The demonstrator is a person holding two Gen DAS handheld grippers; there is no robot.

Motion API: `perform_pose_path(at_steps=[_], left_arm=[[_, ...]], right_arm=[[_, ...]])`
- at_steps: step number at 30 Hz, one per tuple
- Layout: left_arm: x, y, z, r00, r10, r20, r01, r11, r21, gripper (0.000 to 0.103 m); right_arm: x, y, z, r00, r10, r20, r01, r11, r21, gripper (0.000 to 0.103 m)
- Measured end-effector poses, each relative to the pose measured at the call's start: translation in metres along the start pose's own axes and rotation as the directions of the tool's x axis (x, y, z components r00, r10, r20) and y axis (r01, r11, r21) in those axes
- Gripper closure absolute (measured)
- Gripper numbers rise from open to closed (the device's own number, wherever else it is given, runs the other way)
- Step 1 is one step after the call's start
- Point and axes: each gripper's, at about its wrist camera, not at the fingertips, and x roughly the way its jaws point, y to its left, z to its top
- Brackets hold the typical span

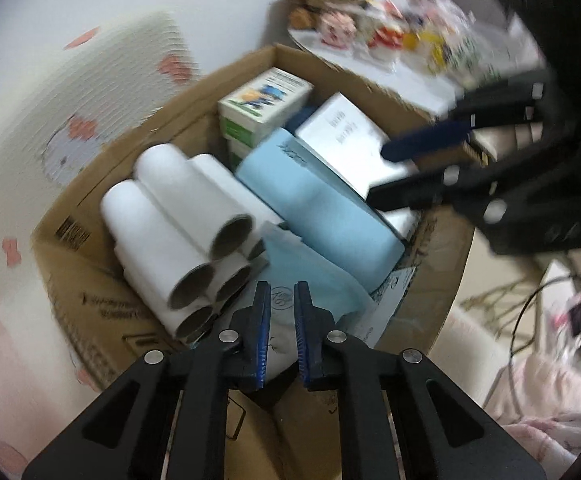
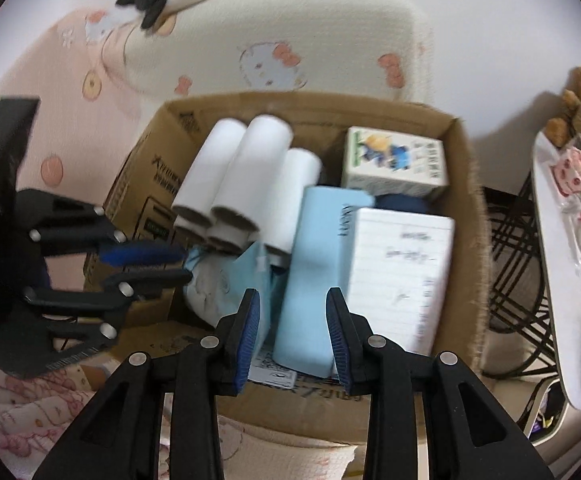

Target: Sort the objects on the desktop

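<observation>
An open brown cardboard box [image 2: 466, 184] fills the centre of both views and is packed with a bundle of white paper rolls on grey card tubes [image 2: 242, 176], a long pale blue rectangular box [image 2: 314, 280], a white lined notepad [image 2: 402, 272] and a small white-and-green printed carton [image 2: 394, 164]. At the lower centre of the left wrist view, the left gripper [image 1: 282, 336] is seen nearly closed over crumpled pale blue paper [image 1: 322, 280], nothing being gripped. The right gripper [image 2: 292, 332] is held above the blue box, its jaws standing apart on either side without pressing. A cream cartoon-printed cushion [image 2: 290, 40] lies beyond.
</observation>
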Motion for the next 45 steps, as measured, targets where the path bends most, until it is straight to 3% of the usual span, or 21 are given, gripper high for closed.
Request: perform_pose_path(at_steps=[2, 4, 5, 9, 13, 18, 22, 26, 30, 36, 39, 40, 42, 43, 45], left_arm=[[0.011, -0.007, 0.005, 0.998, -0.021, -0.052, 0.022, 0.999, 0.027, 0.09], [0.021, -0.009, 0.01, 0.994, -0.039, -0.099, 0.042, 0.999, 0.021, 0.09], [0.027, -0.01, 0.013, 0.992, -0.029, -0.123, 0.031, 0.999, 0.016, 0.09], [0.038, -0.011, 0.02, 0.988, 0.048, -0.148, -0.043, 0.998, 0.037, 0.091], [0.052, -0.015, 0.021, 0.978, -0.004, -0.209, 0.016, 0.998, 0.054, 0.091], [0.072, -0.02, 0.022, 0.965, -0.003, -0.263, 0.024, 0.997, 0.077, 0.09], [0.087, -0.019, 0.026, 0.946, 0.004, -0.325, 0.02, 0.997, 0.069, 0.091], [0.105, -0.011, 0.03, 0.919, -0.045, -0.392, 0.058, 0.998, 0.02, 0.091], [0.115, -0.006, 0.032, 0.904, -0.082, -0.42, 0.082, 0.996, -0.018, 0.091], [0.116, -0.014, 0.029, 0.907, -0.044, -0.418, 0.059, 0.998, 0.023, 0.091], [0.104, -0.016, 0.026, 0.92, -0.033, -0.392, 0.045, 0.999, 0.023, 0.086], [0.095, -0.018, 0.024, 0.929, -0.019, -0.37, 0.031, 0.999, 0.026, 0.083], [0.076, -0.02, 0.023, 0.95, 0.004, -0.312, 0.003, 1.0, 0.021, 0.064], [0.059, -0.022, 0.022, 0.969, 0.034, -0.244, -0.027, 0.999, 0.032, 0.062], [0.031, -0.025, 0.02, 0.987, 0.056, -0.15, -0.049, 0.997, 0.051, 0.06]], right_arm=[[-0.005, -0.009, -0.003, 1.0, -0.003, 0.02, 0.003, 1.0, 0.017, 0.064], [-0.001, -0.013, 0.013, 1.0, 0.003, 0.03, -0.004, 0.999, 0.038, 0.049], [0.002, -0.014, 0.01, 0.999, 0.009, 0.036, -0.011, 0.999, 0.051, 0.047], [0.004, -0.012, 0.006, 1.0, 0.011, 0.028, -0.013, 0.997, 0.075, 0.047], [0.009, -0.019, 0.001, 1.0, 0.011, 0.011, -0.012, 0.996, 0.088, 0.047], [0.008, -0.029, 0.003, 1.0, 0.004, 0.019, -0.006, 0.993, 0.116, 0.047], [0.006, -0.036, 0.005, 1.0, -0.002, 0.014, 0.0, 0.99, 0.142, 0.047], [0.001, -0.04, 0.006, 0.999, -0.031, 0.016, 0.029, 0.989, 0.148, 0.047], [-0.002, -0.044, 0.007, 0.999, -0.039, 0.023, 0.035, 0.985, 0.168, 0.047], [0.001, -0.04, 0.009, 0.998, -0.059, 0.005, 0.058, 0.984, 0.17, 0.046], [-0.003, -0.034, 0.009, 0.998, -0.07, 0.004, 0.068, 0.985, 0.156, 0.046], [-0.005, -0.032, 0.009, 0.998, -0.067, 0.004, 0.066, 0.986, 0.152, 0.046], [-0.008, -0.028, 0.008, 0.998, -0.063, 0.005, 0.062, 0.988, 0.143, 0.046], [-0.01, -0.027, 0.008, 0.998, -0.064, 0.006, 0.062, 0.988, 0.139, 0.046], [-0.015, -0.021, 0.009, 0.997, -0.073, 0.012, 0.071, 0.989, 0.129, 0.046]])
